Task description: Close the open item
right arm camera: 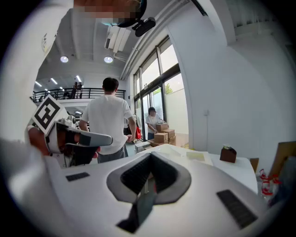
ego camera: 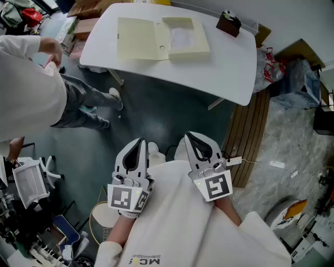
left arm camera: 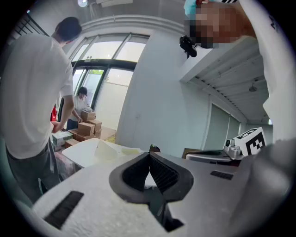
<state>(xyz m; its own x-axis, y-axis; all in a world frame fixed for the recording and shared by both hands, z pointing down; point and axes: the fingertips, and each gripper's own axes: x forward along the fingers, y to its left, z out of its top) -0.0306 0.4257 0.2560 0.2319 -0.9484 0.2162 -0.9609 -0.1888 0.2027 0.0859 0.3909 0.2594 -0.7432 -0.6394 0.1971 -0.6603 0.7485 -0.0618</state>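
A flat pale yellow box [ego camera: 163,38] lies open on the white table [ego camera: 224,73], its lid folded out to the left of its tray. It also shows far off as the box [left arm camera: 108,150] in the left gripper view and the box [right arm camera: 196,156] in the right gripper view. My left gripper [ego camera: 141,142] and right gripper [ego camera: 191,136] are held close to my body, well short of the table. Both are shut with nothing between the jaws. The left gripper [left arm camera: 149,157] and right gripper [right arm camera: 149,159] point toward the table.
A small brown object [ego camera: 228,23] sits at the table's far right corner. A person in a white shirt [ego camera: 31,83] stands left of the table. Cardboard boxes [ego camera: 86,10] are stacked beyond it. A slatted wooden panel [ego camera: 250,135] lies on the floor to the right.
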